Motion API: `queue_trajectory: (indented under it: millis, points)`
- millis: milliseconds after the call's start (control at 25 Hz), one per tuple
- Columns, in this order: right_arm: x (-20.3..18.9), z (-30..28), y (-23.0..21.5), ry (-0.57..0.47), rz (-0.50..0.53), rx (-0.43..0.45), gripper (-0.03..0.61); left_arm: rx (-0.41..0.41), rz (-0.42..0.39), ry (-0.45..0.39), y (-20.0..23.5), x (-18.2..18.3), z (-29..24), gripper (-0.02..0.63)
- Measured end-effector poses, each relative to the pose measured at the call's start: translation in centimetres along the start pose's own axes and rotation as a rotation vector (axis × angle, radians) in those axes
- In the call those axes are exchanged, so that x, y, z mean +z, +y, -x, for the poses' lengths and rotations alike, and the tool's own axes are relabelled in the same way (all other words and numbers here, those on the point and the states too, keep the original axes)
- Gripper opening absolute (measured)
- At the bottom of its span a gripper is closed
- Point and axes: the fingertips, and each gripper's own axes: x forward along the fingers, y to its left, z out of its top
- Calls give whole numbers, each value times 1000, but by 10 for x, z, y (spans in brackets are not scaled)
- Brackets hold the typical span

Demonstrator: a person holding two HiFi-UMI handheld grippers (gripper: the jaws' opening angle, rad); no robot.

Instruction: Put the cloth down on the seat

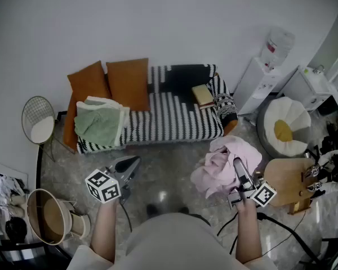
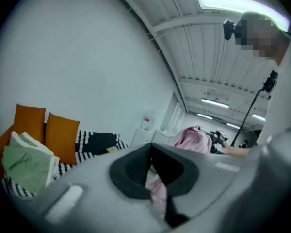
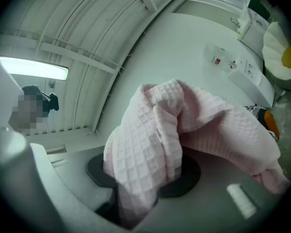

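Right hand-held gripper (image 1: 238,167) pinches the pink cloth (image 1: 221,161). Its own view shows the two dark pads closed on a bunched fold, with the rest spilling up and over the jaws. That view also shows a waffle grid in the weave, which the head view blurs to plain pink. Left hand-held gripper (image 1: 132,162) has its pads pressed together at the tips and carries nothing. Its view catches the cloth off to its right, up in the air and clear of the seat.

Only the head view lays out the room. Ahead of both grippers stands the sofa (image 1: 174,122), long and low in a black-and-white striped cover, with the middle of its seat bare. Open grey speckled floor (image 1: 163,162) lies between it and the jaws. To the right of the right gripper sits a rounded white pouf (image 1: 287,125) with a yellow centre. Beyond the left gripper, two square orange cushions (image 1: 127,83) lean on the sofa's back, and a folded green-and-white blanket (image 1: 98,125) lies in front of them. A small tan book (image 1: 203,94) lies at the sofa's other end, ahead of the right gripper
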Motion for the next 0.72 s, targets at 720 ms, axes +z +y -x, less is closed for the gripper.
queue_trajectory:
  millis: [720]
  points:
    - [-4,-4,3,24,-13,-3,179,-13,19,11,-1,-5,-3,1]
